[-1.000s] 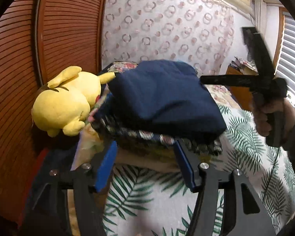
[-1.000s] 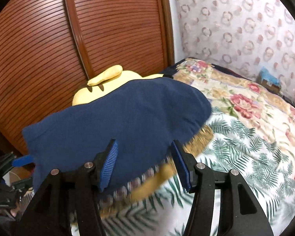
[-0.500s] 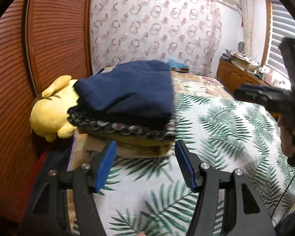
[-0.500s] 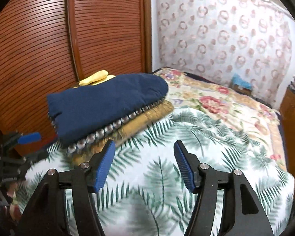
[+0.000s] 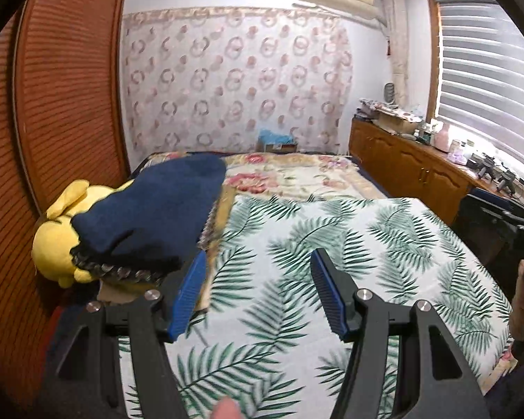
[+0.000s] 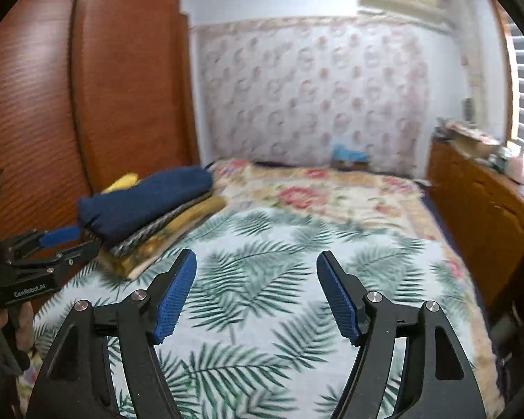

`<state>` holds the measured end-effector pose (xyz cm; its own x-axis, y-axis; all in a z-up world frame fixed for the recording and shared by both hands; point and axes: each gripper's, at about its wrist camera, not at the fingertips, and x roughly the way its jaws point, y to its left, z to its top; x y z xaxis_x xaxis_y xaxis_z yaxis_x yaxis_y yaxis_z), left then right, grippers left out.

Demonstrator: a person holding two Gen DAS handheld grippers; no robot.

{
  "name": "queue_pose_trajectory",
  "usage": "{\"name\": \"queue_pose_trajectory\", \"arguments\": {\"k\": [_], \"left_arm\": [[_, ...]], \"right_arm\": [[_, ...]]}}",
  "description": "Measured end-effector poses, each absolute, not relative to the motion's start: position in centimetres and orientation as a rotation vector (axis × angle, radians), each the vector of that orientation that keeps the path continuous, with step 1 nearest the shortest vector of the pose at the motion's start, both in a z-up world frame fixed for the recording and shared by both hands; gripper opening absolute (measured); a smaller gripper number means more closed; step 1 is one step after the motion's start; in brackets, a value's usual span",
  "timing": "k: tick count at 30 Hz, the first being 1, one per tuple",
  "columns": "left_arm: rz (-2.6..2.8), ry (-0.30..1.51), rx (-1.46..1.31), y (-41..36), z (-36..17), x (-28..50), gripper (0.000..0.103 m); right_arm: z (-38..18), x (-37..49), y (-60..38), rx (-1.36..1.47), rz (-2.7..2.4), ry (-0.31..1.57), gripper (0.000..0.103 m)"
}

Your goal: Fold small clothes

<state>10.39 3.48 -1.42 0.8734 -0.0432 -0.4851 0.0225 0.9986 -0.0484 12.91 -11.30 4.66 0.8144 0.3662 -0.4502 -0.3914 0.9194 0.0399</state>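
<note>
A stack of folded clothes lies at the bed's left edge, with a navy garment (image 5: 150, 213) on top, a patterned layer (image 5: 118, 272) under it and a mustard one (image 6: 178, 234) at the bottom. The navy garment also shows in the right wrist view (image 6: 146, 202). My left gripper (image 5: 256, 293) is open and empty, just right of the stack. My right gripper (image 6: 256, 293) is open and empty over the palm-leaf sheet (image 6: 262, 279), away from the stack. The left gripper also shows in the right wrist view (image 6: 52, 248), beside the stack.
A yellow plush toy (image 5: 57, 241) sits behind the stack against the wooden slatted wardrobe (image 5: 52, 104). A floral blanket (image 5: 297, 178) covers the far bed. A wooden cabinet (image 5: 408, 171) with clutter runs along the right under the window blinds.
Both grippers have pulled back and up from the clothes stack. The stack stays where it lay, with the navy garment on top. More of the bed and room now shows.
</note>
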Motion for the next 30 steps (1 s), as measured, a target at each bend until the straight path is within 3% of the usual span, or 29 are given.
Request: {"name": "queue_pose_trajectory", "arguments": {"k": [11,30], "left_arm": [[-0.060,0.467,-0.008,-0.3,1.0,8.4,0.062],[-0.052,0.464,-0.011,-0.6,1.3,8.0,0.062]], "right_arm": [[6.8,9.8,-16.1,-0.005,0.284,0.399,0.073],[6.8,9.1,-16.7,-0.003,0.277,0.398,0.073]]}}
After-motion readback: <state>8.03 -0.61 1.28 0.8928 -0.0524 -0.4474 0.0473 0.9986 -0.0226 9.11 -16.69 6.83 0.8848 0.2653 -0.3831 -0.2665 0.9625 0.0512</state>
